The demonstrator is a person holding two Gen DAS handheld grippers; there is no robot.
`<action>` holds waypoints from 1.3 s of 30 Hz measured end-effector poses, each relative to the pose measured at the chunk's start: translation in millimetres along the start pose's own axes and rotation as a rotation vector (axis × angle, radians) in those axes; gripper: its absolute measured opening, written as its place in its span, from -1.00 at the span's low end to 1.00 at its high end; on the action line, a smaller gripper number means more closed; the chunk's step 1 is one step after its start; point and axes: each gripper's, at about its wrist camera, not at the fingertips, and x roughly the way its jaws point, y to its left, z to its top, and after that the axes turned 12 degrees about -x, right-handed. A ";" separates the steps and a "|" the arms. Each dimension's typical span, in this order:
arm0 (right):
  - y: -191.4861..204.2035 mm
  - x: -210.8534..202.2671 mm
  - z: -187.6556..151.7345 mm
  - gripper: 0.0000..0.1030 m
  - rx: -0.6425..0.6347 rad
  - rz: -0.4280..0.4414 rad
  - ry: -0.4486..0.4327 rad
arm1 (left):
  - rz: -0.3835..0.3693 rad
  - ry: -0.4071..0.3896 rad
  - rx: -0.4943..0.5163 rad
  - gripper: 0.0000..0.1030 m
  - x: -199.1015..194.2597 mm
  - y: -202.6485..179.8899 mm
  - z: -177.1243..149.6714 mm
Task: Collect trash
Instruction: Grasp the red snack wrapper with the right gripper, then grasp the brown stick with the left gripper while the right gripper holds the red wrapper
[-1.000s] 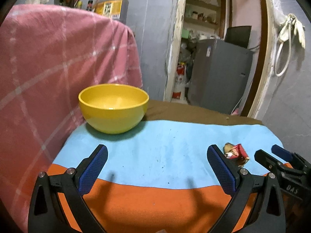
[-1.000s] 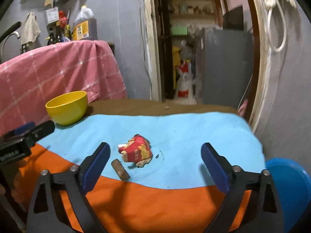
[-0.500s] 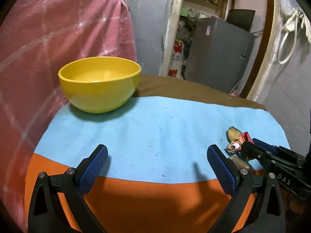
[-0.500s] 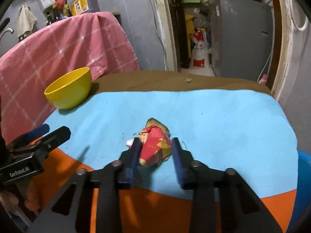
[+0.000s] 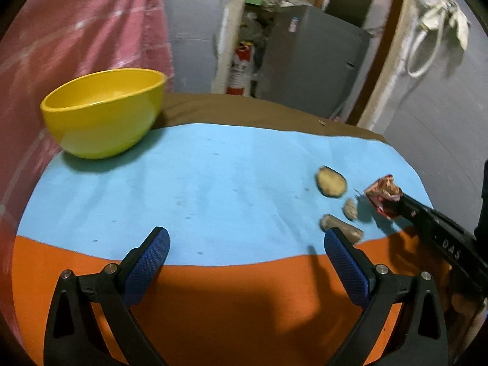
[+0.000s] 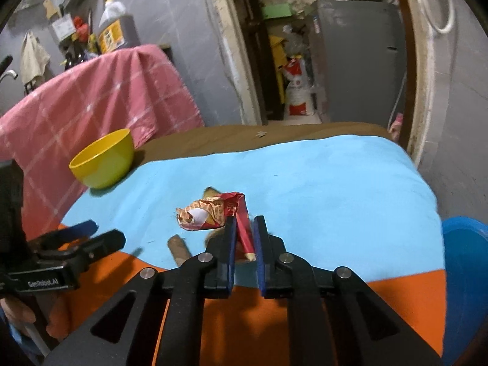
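A crumpled red and yellow snack wrapper [image 6: 210, 213] hangs pinched by one end in my right gripper [image 6: 244, 222], whose jaws are closing tight on it. The left wrist view shows the wrapper [image 5: 382, 193] a little above the blue cloth, at the tip of the right gripper [image 5: 396, 204]. Under it lie brown scraps: a round peel [image 5: 331, 181], a small lump [image 5: 350, 209] and a stick-like piece [image 5: 341, 228]. My left gripper [image 5: 244, 235] stands open and holds nothing, left of the scraps. A yellow bowl [image 5: 103, 116] sits at the far left.
The table wears a blue and orange cloth [image 5: 213, 183], brown at the far edge. A pink checked cloth [image 5: 76, 30] rises behind the bowl. A blue bin [image 6: 466, 274] stands beyond the table's right edge. A doorway and a grey fridge [image 5: 308, 61] are behind.
My right gripper came down over the wrapper, shut on it and raised it, uncovering the round peel. The left gripper dipped toward the cloth and stayed open.
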 end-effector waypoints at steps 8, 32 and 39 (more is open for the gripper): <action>-19.0 -11.0 -6.9 -0.82 0.034 -0.035 -0.009 | -0.042 0.076 0.204 0.69 18.9 -41.4 -12.4; -29.3 -20.2 -21.9 -0.78 0.054 -0.008 -0.021 | -0.157 0.130 0.222 -0.31 40.5 -52.8 -2.1; -15.2 -15.4 -19.1 -0.24 -0.018 -0.001 0.001 | -0.165 0.130 0.207 -0.31 36.6 -53.6 -3.1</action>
